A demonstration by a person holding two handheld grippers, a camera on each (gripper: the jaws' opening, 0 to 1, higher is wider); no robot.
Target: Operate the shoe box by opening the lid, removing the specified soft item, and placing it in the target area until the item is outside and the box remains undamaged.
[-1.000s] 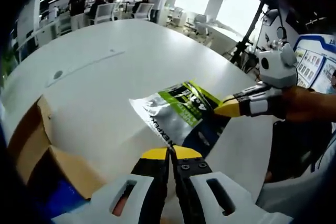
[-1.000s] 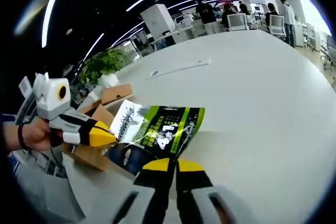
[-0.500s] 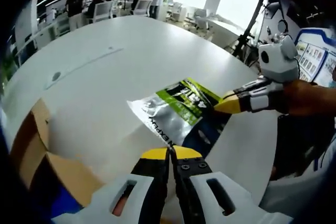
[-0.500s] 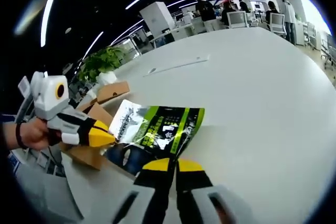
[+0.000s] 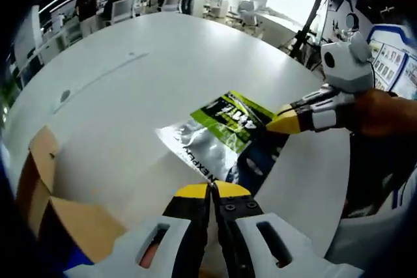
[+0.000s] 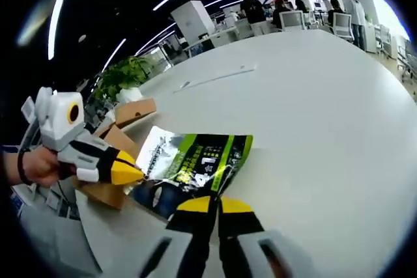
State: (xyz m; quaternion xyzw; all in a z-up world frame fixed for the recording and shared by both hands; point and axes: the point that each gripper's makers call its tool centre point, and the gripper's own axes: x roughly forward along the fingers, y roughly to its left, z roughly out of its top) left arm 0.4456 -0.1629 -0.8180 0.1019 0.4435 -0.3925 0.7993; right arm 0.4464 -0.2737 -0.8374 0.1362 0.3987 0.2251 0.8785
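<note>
— Left gripper view: what is gripping what?

— My left tool [image 5: 210, 190], jaws closed, is pinching one edge of the soft pouch [image 5: 225, 135]; my right tool [image 5: 283, 122] is clamping the opposite edge.

— And where is it sitting?

— Over the white tabletop [image 5: 130, 96], outside the cardboard shoe box [image 6: 114, 154], which is standing open just beside.

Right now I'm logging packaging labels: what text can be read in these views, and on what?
"EXPERY", partly cut off: on the silver edge of the pouch, seen in the left gripper view.
Large white lettering on the pouch's green panel: too distorted to read.
Posters at the right of the left gripper view: too small to read.
</note>
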